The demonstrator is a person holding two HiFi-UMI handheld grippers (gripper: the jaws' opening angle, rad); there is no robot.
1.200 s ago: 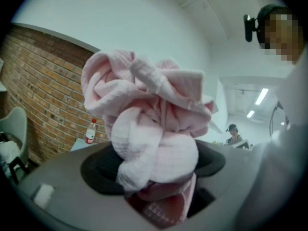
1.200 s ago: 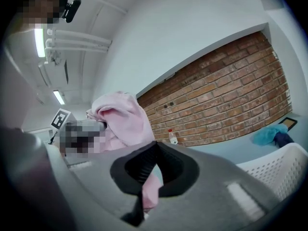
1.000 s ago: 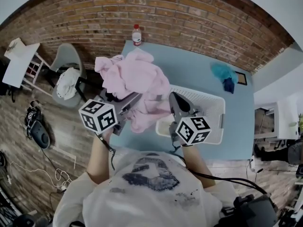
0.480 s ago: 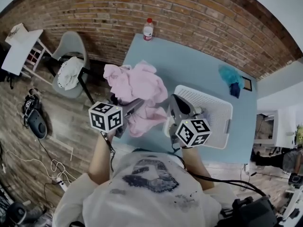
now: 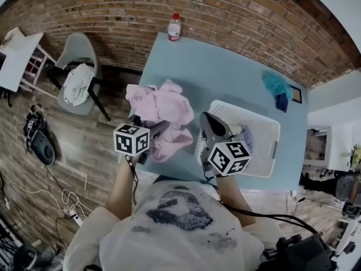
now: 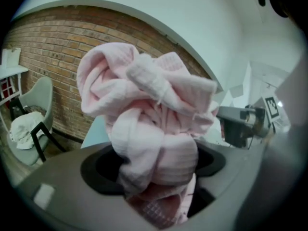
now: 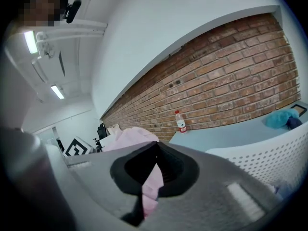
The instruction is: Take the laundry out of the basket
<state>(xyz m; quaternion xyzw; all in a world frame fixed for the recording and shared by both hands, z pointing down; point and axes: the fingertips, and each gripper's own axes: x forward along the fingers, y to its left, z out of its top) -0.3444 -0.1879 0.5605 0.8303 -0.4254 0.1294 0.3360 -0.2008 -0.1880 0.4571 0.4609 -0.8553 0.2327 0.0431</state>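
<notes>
A bunched pink garment [image 5: 163, 106] hangs over the blue table's [image 5: 225, 72] near-left part, just left of the white perforated basket [image 5: 265, 145]. My left gripper [image 5: 158, 127] is shut on a thick wad of it; in the left gripper view the pink garment [image 6: 149, 109] bulges up out of the jaws of the left gripper [image 6: 154, 167]. My right gripper [image 5: 207, 119] stands over the basket's left rim with jaws shut. In its own view a thin pink strip of the garment [image 7: 150, 186] sits pinched below the tip of the right gripper [image 7: 154, 146]. The basket wall [image 7: 269, 158] shows at right.
A plastic bottle [image 5: 175, 27] stands at the table's far edge by the brick wall. Teal and dark blue cloths [image 5: 276, 86] lie at the far right. A grey chair [image 5: 79, 78] with a white cloth stands on the floor to the left.
The pink garment has come down and nearer, from spread high above the basket's left side to a tighter bunch over the table's near-left part. Both grippers kept their hold.
</notes>
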